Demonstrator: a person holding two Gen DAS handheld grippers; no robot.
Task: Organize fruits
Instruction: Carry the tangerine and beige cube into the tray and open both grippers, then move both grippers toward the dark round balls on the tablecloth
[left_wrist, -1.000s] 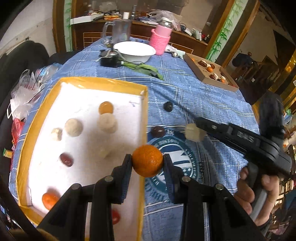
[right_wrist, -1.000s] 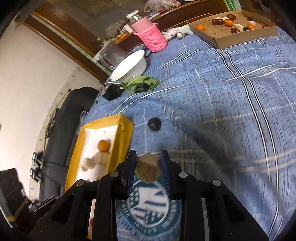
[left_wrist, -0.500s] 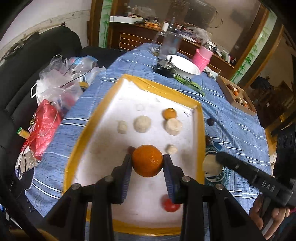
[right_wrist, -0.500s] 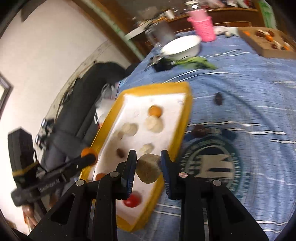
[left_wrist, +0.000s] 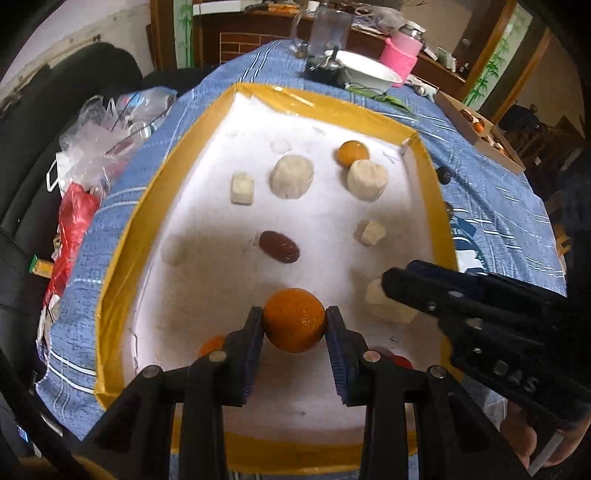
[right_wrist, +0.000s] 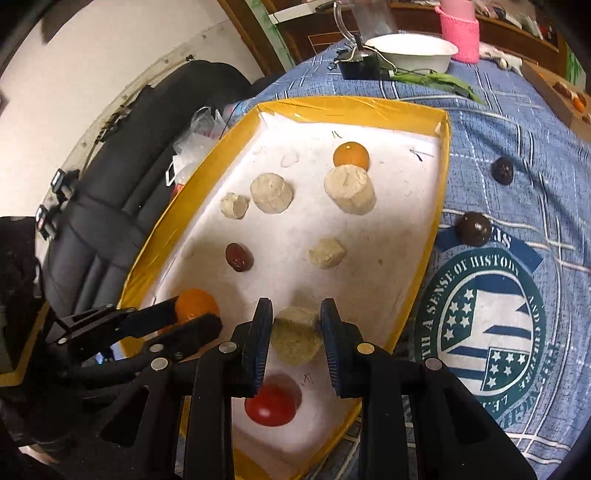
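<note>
My left gripper (left_wrist: 294, 326) is shut on an orange (left_wrist: 294, 320) and holds it over the near part of the white tray with a yellow rim (left_wrist: 122, 258). My right gripper (right_wrist: 296, 332) is shut on a beige fruit chunk (right_wrist: 295, 339) above the same tray (right_wrist: 428, 236). In the left wrist view the right gripper (left_wrist: 384, 291) comes in from the right with the chunk (left_wrist: 376, 293). The tray holds several beige pieces (left_wrist: 291, 177), a small orange (right_wrist: 351, 155), a dark red date (right_wrist: 239, 256) and a red tomato (right_wrist: 273, 404).
Two dark round fruits (right_wrist: 473, 229) lie on the blue checked cloth right of the tray. A white bowl (right_wrist: 413, 51), a pink cup (right_wrist: 460, 37) and a cardboard box of fruit (left_wrist: 480, 129) stand at the far side. Plastic bags (left_wrist: 92, 147) lie left of the tray.
Both grippers have moved left from over the cloth to over the tray and lower, each still holding its fruit. The right gripper has come close beside the left one.
</note>
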